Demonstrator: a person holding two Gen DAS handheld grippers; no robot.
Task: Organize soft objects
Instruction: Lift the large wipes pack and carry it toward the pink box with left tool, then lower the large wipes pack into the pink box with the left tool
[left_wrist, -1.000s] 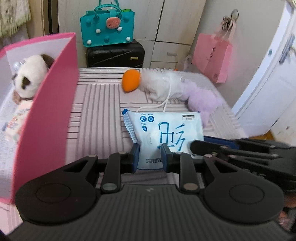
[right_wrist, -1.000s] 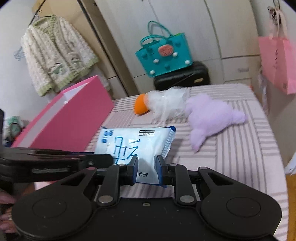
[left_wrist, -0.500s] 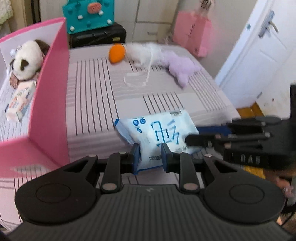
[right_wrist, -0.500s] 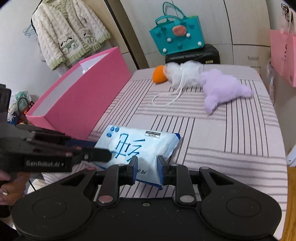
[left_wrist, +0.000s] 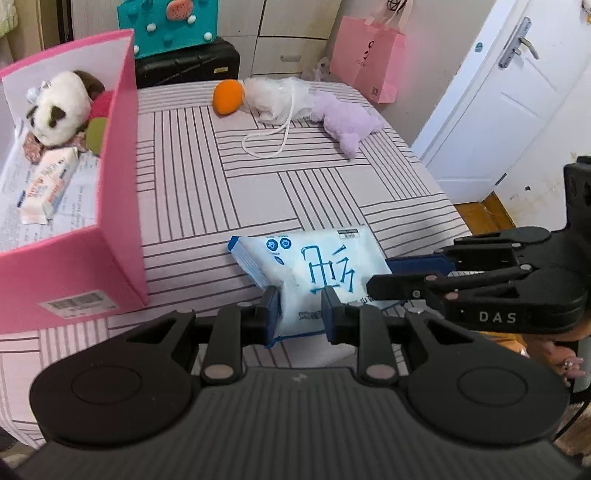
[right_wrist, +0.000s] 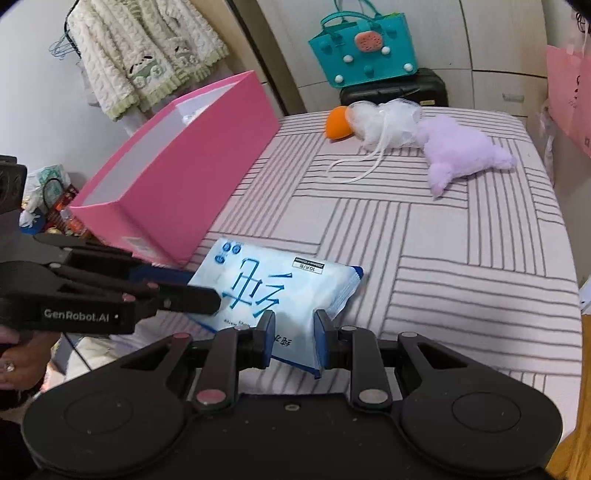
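The pink box (left_wrist: 110, 206) sits at the bed's (left_wrist: 207, 192) left. Just right of it, the left gripper (left_wrist: 300, 312) and right gripper (right_wrist: 293, 332) each have their jaws clamped narrowly on the tissue pack (left_wrist: 317, 269), over the bed's near edge.

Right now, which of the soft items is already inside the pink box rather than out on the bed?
The panda plush sits in the pink box; the purple plush and white mesh pouf lie on the bed.
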